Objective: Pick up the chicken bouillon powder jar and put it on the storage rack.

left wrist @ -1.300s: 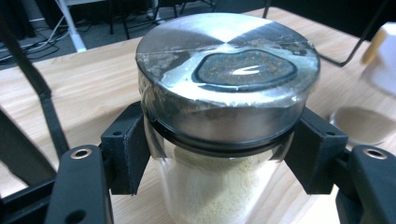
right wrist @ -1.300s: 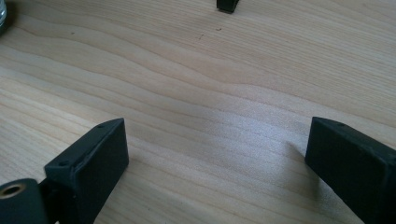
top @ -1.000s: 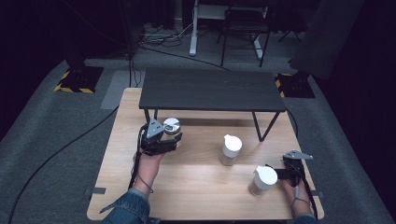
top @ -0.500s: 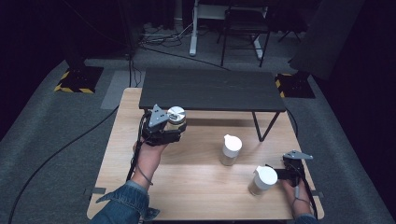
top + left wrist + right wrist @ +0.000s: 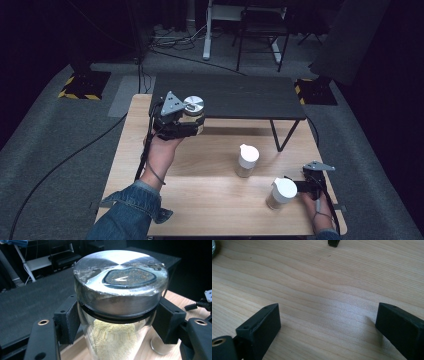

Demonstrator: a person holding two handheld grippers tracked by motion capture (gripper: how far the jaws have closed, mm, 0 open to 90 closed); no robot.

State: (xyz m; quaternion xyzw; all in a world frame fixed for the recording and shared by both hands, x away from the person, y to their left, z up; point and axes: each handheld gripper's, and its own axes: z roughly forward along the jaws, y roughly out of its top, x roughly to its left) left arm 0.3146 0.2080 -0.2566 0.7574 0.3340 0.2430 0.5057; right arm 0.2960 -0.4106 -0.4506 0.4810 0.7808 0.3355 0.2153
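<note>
My left gripper [image 5: 191, 121] is shut on a glass jar [image 5: 193, 107] with a round metal lid and holds it upright in the air, just in front of the black shelf's [image 5: 230, 97] left front edge. In the left gripper view the jar [image 5: 120, 290] holds pale yellow powder, and the black pads [image 5: 67, 320] press on it just below the lid. My right gripper [image 5: 299, 187] rests low at the wooden table's [image 5: 200, 200] front right, beside a white-lidded jar [image 5: 281, 194]. In its own view my right gripper [image 5: 328, 322] stands open over bare wood.
A second white-lidded jar [image 5: 247, 160] stands mid-table, right of the left hand. The black shelf stands on thin legs [image 5: 280, 140] over the table's far half. Cables trail from both grippers. Beyond the table lie grey carpet and a chair [image 5: 260, 30].
My left hand has lifted the metal-lidded jar off the table and up to the height of the shelf's top. The right gripper and both white-lidded jars have kept still.
</note>
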